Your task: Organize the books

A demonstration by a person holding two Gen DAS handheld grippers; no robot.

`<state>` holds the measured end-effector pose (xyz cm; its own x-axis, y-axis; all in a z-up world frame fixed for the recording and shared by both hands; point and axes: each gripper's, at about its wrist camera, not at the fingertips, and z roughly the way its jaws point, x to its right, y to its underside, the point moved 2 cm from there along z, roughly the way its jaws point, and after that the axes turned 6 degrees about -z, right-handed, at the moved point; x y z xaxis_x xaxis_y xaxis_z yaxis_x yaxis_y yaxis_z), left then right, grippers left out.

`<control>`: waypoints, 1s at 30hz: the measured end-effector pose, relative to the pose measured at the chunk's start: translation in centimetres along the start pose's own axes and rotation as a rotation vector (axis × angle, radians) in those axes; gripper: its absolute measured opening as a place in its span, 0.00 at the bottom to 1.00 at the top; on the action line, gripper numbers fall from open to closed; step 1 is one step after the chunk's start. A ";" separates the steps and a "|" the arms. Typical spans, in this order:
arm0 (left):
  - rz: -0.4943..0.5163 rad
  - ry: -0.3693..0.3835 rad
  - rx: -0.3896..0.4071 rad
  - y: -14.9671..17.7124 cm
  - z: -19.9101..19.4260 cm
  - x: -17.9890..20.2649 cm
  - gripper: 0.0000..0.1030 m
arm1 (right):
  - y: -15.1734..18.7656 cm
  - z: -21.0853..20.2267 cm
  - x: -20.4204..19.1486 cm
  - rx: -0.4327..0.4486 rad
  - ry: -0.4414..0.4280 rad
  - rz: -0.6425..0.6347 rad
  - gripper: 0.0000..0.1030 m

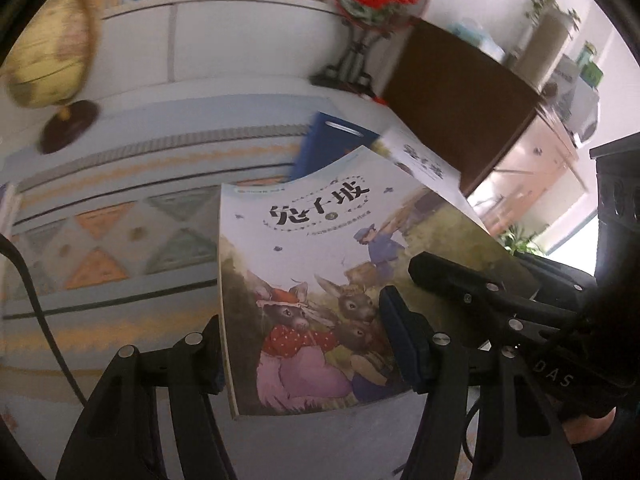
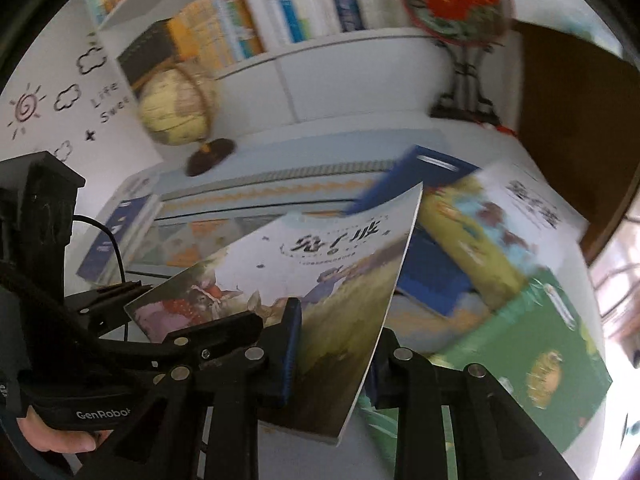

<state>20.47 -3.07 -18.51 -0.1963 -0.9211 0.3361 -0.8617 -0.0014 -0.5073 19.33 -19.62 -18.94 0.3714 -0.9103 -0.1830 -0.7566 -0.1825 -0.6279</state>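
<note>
A picture book with rabbits on its cover point(image 1: 312, 264) is lifted off the table and tilted, and both grippers hold it. My left gripper point(image 1: 300, 316) is shut on its lower part, one finger at the spine edge and the blue pad point(image 1: 396, 340) on the cover. My right gripper point(image 2: 338, 328) is shut on the same book point(image 2: 320, 264), blue pad point(image 2: 290, 344) on the cover and the other finger behind it. On the table lie a blue book point(image 2: 432, 280), a second picture book point(image 2: 500, 232) and a green book point(image 2: 532, 360).
A globe point(image 2: 176, 108) and a round ornament with red flowers on a stand point(image 2: 456, 0) sit at the back of the table with the patterned cloth point(image 1: 120, 240). A white shelf of upright books point(image 2: 280, 8) rises behind. A blue-and-white book point(image 2: 120, 232) lies at the left. A dark cabinet point(image 1: 460, 92) is at the right.
</note>
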 end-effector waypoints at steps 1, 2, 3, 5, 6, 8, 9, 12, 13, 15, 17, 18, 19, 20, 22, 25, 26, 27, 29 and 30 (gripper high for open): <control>-0.010 -0.008 0.014 0.0 -1.1 -1.1 0.58 | -0.3 0.1 -1.1 0.005 -0.010 -0.012 0.26; -0.016 -0.015 0.026 0.0 -1.9 -1.8 0.58 | -0.8 0.1 -2.5 0.010 -0.018 -0.030 0.26; -0.022 -0.022 0.039 0.0 -2.9 -2.7 0.58 | -1.2 0.1 -3.6 0.017 -0.023 -0.047 0.26; -0.030 -0.044 0.070 0.0 -5.3 -4.9 0.58 | -2.3 0.1 -6.4 0.033 -0.039 -0.089 0.26; -0.033 -0.060 0.088 -0.1 -6.6 -6.2 0.58 | -2.9 0.3 -8.1 0.041 -0.050 -0.113 0.26; -0.045 -0.079 0.117 -0.2 -8.8 -8.4 0.58 | -4.0 0.6 -10.6 0.053 -0.066 -0.143 0.26; -0.052 -0.088 0.130 -0.3 -9.8 -9.4 0.58 | -4.7 0.8 -12.4 0.067 -0.080 -0.156 0.26; -0.073 -0.122 0.176 -0.8 -13.1 -13.6 0.58 | -6.5 1.5 -16.8 0.095 -0.116 -0.181 0.26; -0.078 -0.136 0.193 -1.0 -14.1 -15.1 0.58 | -7.2 2.0 -18.6 0.102 -0.128 -0.187 0.26; -0.084 -0.163 0.222 -1.3 -16.0 -18.0 0.58 | -8.3 3.0 -21.6 0.110 -0.154 -0.186 0.26; -0.094 -0.182 0.250 -1.5 -17.6 -21.2 0.58 | -9.4 4.4 -24.9 0.113 -0.185 -0.186 0.26; -0.102 -0.187 0.258 -1.6 -18.2 -22.7 0.58 | -10.0 5.3 -26.7 0.116 -0.200 -0.188 0.26; -0.112 -0.191 0.264 -1.6 -18.8 -24.7 0.58 | -10.3 5.9 -28.0 0.117 -0.208 -0.190 0.26; -0.117 -0.192 0.266 -1.5 -19.1 -26.0 0.58 | -10.7 6.7 -29.5 0.116 -0.214 -0.192 0.26; -0.126 -0.196 0.267 -1.4 -19.5 -28.8 0.58 | -11.3 8.5 -32.3 0.112 -0.220 -0.196 0.26; -0.134 -0.191 0.251 -1.4 -19.4 -32.7 0.58 | -11.7 11.5 -35.7 0.086 -0.229 -0.171 0.26; -0.136 -0.188 0.245 -1.3 -19.3 -33.5 0.58 | -11.7 12.1 -36.4 0.079 -0.229 -0.166 0.26; -0.138 -0.184 0.238 -1.3 -19.1 -34.4 0.58 | -11.8 13.1 -37.2 0.066 -0.228 -0.157 0.26; -0.145 -0.169 0.219 -1.2 -18.4 -35.9 0.58 | -11.8 14.6 -38.1 0.045 -0.221 -0.144 0.26; -0.149 -0.160 0.211 -1.2 -18.1 -36.5 0.58 | -11.7 15.4 -38.6 0.034 -0.213 -0.140 0.26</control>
<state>20.19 37.65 -15.80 0.0158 -0.9544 0.2982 -0.7560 -0.2066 -0.6212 22.12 23.42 -16.15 0.5788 -0.7776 -0.2455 -0.6728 -0.2852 -0.6826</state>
